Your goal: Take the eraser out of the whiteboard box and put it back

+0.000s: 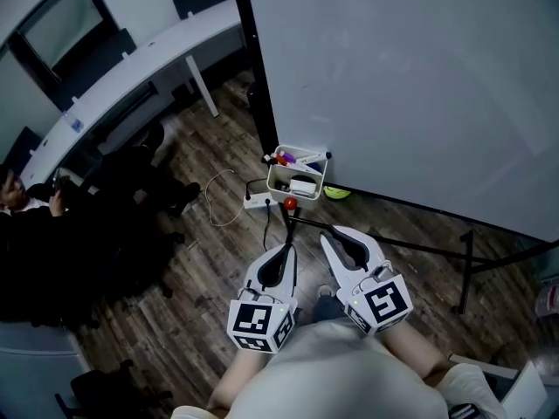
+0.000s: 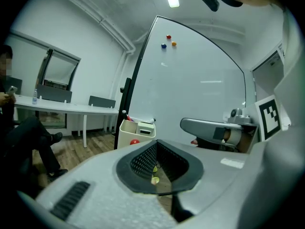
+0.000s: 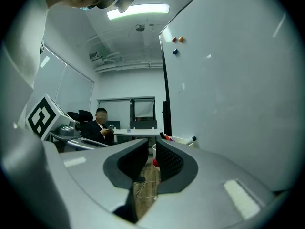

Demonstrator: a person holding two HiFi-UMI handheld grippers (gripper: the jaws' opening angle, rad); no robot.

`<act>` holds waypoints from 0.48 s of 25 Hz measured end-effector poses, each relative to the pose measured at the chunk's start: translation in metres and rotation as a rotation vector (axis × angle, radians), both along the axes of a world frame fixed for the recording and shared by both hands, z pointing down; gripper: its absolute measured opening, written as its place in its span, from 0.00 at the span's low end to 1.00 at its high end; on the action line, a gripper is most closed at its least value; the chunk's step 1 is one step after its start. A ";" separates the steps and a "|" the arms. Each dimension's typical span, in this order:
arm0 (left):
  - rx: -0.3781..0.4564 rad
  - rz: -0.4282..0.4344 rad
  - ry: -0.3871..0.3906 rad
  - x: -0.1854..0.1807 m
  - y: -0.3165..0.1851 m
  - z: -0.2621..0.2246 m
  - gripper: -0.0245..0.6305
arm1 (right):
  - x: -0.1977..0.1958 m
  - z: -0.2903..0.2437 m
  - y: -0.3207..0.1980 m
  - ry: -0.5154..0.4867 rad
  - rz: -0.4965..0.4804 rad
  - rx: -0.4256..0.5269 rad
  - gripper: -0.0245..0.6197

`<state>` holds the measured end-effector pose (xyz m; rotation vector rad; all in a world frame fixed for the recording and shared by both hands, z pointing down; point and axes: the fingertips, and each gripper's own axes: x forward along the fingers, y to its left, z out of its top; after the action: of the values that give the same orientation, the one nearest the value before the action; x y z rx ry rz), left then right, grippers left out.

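The whiteboard [image 1: 410,85] towers ahead, and both grippers point toward its lower left corner from short of it. The left gripper [image 1: 286,250] has its jaws together on nothing, while the right gripper [image 1: 332,236] has them slightly apart and empty. The white box [image 1: 275,182] sits at that corner, and the eraser [image 1: 303,186] lies inside it beside markers [image 1: 301,157].

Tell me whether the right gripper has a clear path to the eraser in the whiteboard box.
Probably yes: the right gripper, jaws slightly apart and empty, faces the open-topped box, with the eraser exposed and nothing between them.
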<state>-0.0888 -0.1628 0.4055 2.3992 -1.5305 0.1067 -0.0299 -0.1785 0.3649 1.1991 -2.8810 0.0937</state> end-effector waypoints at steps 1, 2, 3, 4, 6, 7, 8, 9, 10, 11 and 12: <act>-0.001 -0.008 -0.001 -0.001 -0.003 0.000 0.05 | -0.001 0.001 -0.004 0.002 -0.007 -0.001 0.12; -0.001 -0.016 -0.001 -0.001 -0.006 0.000 0.05 | -0.002 0.002 -0.009 0.003 -0.014 -0.001 0.13; -0.002 -0.025 -0.001 -0.002 -0.010 0.001 0.05 | -0.003 0.003 -0.013 0.005 -0.021 0.000 0.14; -0.003 -0.034 0.000 -0.002 -0.012 0.002 0.05 | -0.004 0.004 -0.018 0.008 -0.029 0.000 0.15; -0.005 -0.052 0.001 -0.004 -0.018 0.003 0.05 | -0.006 0.007 -0.026 0.019 -0.041 0.002 0.18; -0.006 -0.059 0.001 -0.005 -0.021 0.003 0.05 | -0.007 0.007 -0.030 0.022 -0.044 0.003 0.19; -0.008 -0.066 0.000 -0.005 -0.024 0.003 0.05 | -0.007 0.008 -0.035 0.024 -0.046 0.003 0.21; -0.009 -0.073 -0.002 -0.006 -0.027 0.004 0.05 | -0.008 0.009 -0.040 0.027 -0.047 0.003 0.22; -0.010 -0.080 -0.003 -0.008 -0.030 0.004 0.05 | -0.009 0.010 -0.044 0.030 -0.050 0.003 0.23; -0.010 -0.088 -0.004 -0.009 -0.033 0.005 0.05 | -0.009 0.011 -0.049 0.034 -0.052 0.003 0.25; -0.011 -0.095 -0.004 -0.010 -0.036 0.006 0.05 | -0.010 0.012 -0.053 0.039 -0.056 0.004 0.26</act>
<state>-0.0983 -0.1986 0.4114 2.3144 -1.6384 0.0993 -0.0402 -0.2311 0.3770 1.1076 -2.8799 0.0632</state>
